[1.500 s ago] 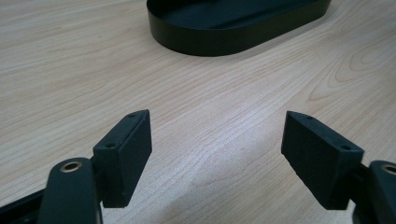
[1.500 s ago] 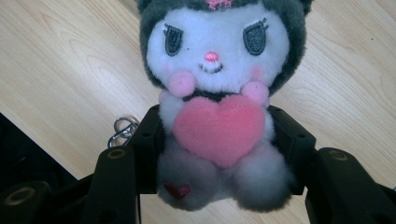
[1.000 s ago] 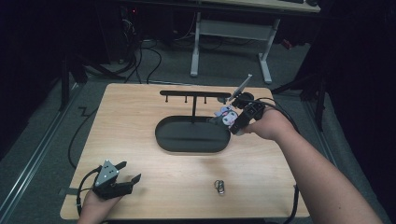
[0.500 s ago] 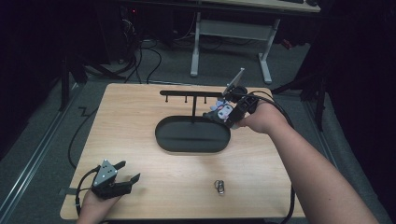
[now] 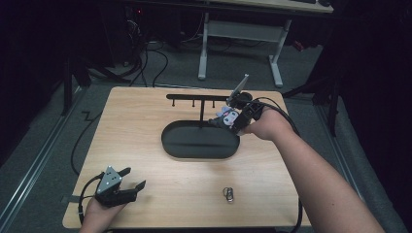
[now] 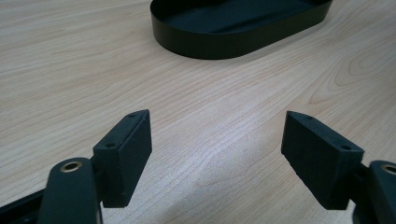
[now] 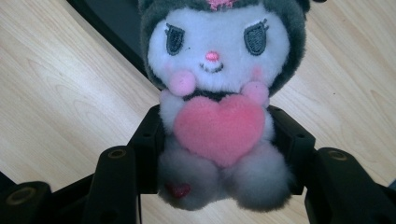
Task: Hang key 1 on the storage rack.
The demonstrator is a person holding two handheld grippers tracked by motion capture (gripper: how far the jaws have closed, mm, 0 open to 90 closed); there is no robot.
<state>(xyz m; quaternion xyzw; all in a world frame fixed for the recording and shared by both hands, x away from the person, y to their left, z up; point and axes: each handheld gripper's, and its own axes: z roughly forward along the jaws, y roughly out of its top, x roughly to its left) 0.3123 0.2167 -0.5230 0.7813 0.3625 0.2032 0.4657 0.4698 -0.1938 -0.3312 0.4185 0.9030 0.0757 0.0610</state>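
The small grey-and-white plush doll with a pink heart sits clamped by its body in the right claw, held above the far right rim of the black oval tray, likely bound for the black hook rack. The left claw rests gaping on the tabletop, forearm low.

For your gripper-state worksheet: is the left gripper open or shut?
Open. The left gripper has its jaws spread wide apart over bare wooden table, nothing between them.
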